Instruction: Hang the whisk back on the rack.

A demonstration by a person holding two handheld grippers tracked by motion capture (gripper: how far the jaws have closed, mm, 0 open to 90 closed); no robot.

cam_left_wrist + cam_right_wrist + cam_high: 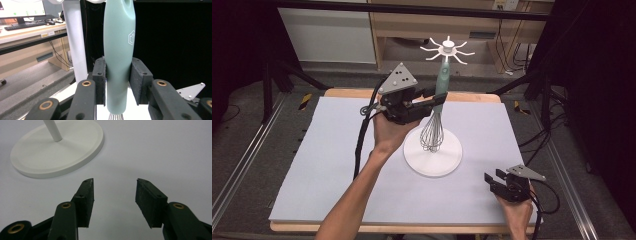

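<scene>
A: What is the left gripper (pixel 428 98) doing?

B: It is clenched on the pale green handle of a whisk (pixel 119 50). In the left gripper view the two black pads (pixel 100 80) press the handle's lower part from either side, with the handle rising upright past them and the wires just starting below them.

A: Where is the whisk otherwise?

B: Its top reaches up to a white rack (pixel 447 49) with spoke-like hooks on a thin pole. Whether it hangs on a hook I cannot tell. The wire balloon hangs below the gripper, just above the rack's round white base (pixel 447 160) on the grey mat (pixel 337 165).

A: How would you expect it to handle?

B: Light, I judge. The handle looks smooth and rounded, swelling above the pads and narrowing toward the wires, so it could slip or swing in a loose grip. It seems stiff enough to squeeze firmly. The thin wires look springy and easy to bend, so the handle is the place to hold. The present grip, low near the wires, should keep the balloon from swaying much.

A: And the right gripper (pixel 494 179)?

B: It rests on the mat, well apart from the whisk, toward the near right corner. Its jaws stand apart with nothing between them, and the rack's base lies ahead to their left.
</scene>
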